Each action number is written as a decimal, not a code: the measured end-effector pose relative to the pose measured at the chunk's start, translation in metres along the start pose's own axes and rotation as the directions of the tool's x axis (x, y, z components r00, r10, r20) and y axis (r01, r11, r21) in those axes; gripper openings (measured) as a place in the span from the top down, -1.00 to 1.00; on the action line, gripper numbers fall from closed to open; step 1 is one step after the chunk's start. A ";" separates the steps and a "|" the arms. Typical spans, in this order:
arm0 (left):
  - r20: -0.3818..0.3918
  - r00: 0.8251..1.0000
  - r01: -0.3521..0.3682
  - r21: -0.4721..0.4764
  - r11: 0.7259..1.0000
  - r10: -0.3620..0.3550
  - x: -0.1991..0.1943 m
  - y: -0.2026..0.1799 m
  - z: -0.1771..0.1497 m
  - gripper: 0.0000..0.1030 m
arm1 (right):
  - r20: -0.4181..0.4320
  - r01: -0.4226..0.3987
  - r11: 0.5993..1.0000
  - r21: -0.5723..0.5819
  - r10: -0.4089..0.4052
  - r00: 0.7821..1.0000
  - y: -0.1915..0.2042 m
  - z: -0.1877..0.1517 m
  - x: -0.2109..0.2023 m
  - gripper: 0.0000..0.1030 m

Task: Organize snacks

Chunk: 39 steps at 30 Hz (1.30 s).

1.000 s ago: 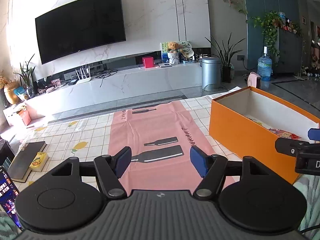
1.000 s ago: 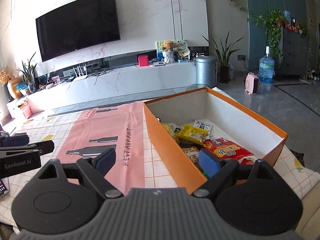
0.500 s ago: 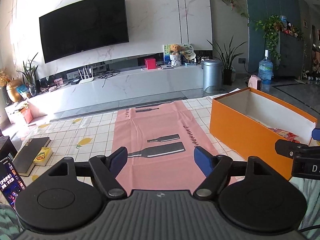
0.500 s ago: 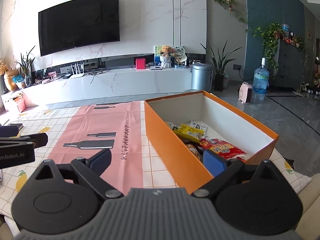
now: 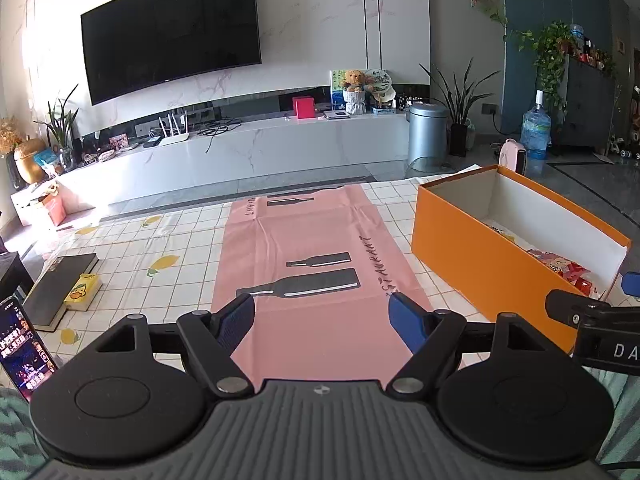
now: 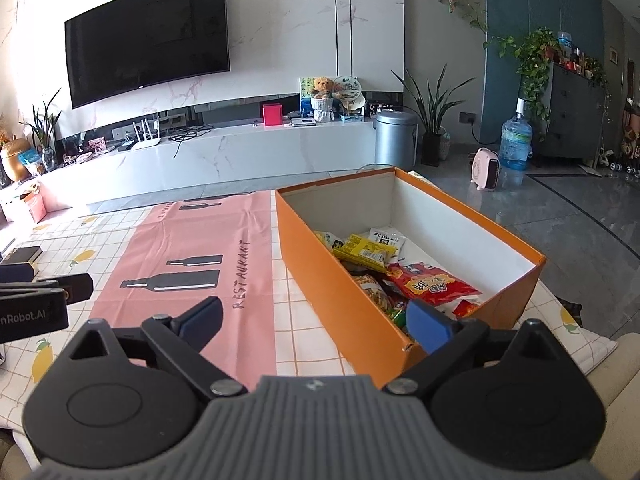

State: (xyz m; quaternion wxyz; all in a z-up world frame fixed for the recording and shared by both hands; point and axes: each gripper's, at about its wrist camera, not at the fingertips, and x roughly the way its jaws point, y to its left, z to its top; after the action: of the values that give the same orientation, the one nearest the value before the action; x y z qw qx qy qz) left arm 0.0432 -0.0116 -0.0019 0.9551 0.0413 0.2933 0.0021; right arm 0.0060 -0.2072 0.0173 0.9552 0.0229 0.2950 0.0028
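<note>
A: Both grippers, left [image 5: 321,316] and right [image 6: 314,322], hang with fingers spread and nothing between them; the snacks [image 6: 394,270] lie in the box [image 6: 344,292].

B: Risk?

A: The right one sits over the box's near corner. Dropping there, I'd guess, clips the wall and shoves the box along the table [image 6: 288,332].

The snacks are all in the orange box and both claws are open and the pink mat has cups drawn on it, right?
Almost. The pink mat shows dark bottles, not cups; the right wrist view shows them clearly. The rest holds: the snacks lie in the orange box, and the left claw and right claw are open.
</note>
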 end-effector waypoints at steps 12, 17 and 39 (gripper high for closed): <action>-0.031 0.999 -0.018 0.015 1.000 0.019 -0.003 -0.014 -0.002 -0.74 | -0.014 -0.031 0.999 0.013 0.031 0.999 -0.008 0.000 -0.002 -0.85; -0.028 0.999 -0.015 0.012 1.000 0.016 -0.007 -0.015 0.000 -0.74 | -0.020 -0.030 0.999 0.021 0.031 0.999 -0.014 0.000 -0.002 -0.85; -0.043 0.999 -0.009 -0.008 1.000 0.009 -0.011 -0.010 0.002 -0.74 | -0.014 -0.023 1.000 -0.012 0.023 1.000 -0.003 0.002 -0.004 -0.85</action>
State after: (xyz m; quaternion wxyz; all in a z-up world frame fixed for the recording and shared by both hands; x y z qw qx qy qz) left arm 0.0353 -0.0219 0.0052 0.9488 0.0389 0.3134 0.0085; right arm 0.0041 -0.2102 0.0207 0.9531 0.0204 0.3014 0.0160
